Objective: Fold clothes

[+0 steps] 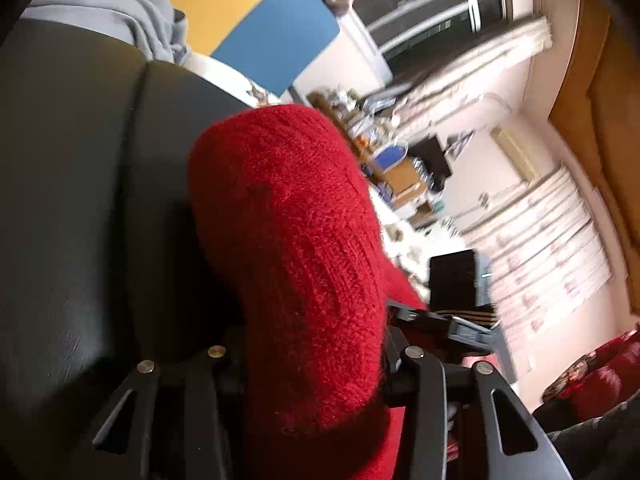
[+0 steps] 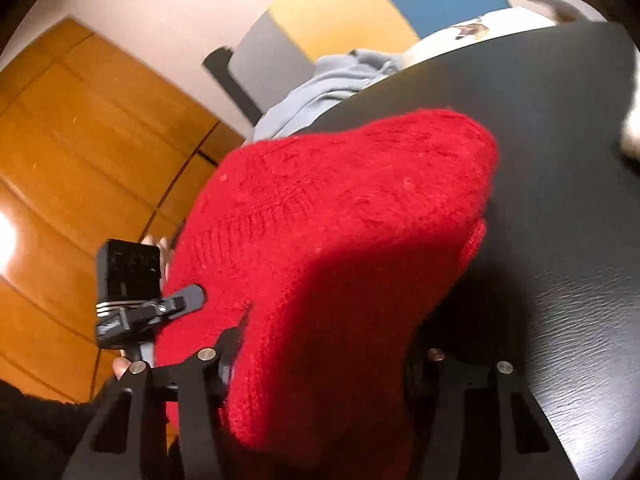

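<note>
Lived-in home room, wooden wardrobe (image 2: pixel 80 128), curtained window (image 1: pixel 432 4), cluttered shelf (image 1: pixel 384 152), black table (image 2: pixel 560 160)

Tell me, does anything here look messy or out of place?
Mostly no. The red knit garment is bunched up between both grippers, not yet flat, over the black table. A light grey garment lies crumpled at the table's far edge, unfolded.

Red knit garment (image 1: pixel 292 264) bunched between left gripper (image 1: pixel 316 360) linkage arms, fingertips hidden under wool; whether clamped, cannot tell. Dark table (image 1: pixel 80 200) fills left side. Grey-blue cloth (image 1: pixel 132 16) heaped at table's far edge. Other gripper (image 1: pixel 448 320) just right of garment. Background blurred: window, cluttered shelf, pale wall
</note>
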A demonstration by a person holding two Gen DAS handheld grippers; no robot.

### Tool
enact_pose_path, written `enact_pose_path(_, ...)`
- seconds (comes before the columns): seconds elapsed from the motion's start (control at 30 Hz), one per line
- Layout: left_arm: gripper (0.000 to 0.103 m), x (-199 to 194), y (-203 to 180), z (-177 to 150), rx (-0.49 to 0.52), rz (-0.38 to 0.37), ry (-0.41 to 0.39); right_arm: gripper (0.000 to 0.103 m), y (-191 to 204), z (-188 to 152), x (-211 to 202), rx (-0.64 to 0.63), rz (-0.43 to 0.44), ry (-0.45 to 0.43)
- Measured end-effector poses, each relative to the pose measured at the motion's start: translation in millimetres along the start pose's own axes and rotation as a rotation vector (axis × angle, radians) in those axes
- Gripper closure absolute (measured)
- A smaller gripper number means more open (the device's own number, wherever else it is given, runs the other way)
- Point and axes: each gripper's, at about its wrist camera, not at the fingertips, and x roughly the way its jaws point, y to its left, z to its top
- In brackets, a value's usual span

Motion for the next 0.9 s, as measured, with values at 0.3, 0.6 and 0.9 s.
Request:
enact_pose_path(0.3, 0.059, -162.5, -22.5, -27.8, 0.04, 0.16, -0.289, 0.051, 62.5, 1.4, 69.2, -0.04, 0.224, 0.077)
enact_pose_path(0.6, 0.059, -377.7, -26.4, -33.5, 0.018, 0.438, -0.789, 0.051, 277.2, 68.9, 235.0, -0.356, 0.511, 0.236)
enact_pose_path(0.9, 0.058, -443.7, 103.2, -51.6, -0.418, 0.594, -0.914, 0.048, 406.2, 80.7, 425.9, -0.561, 0.421, 0.449)
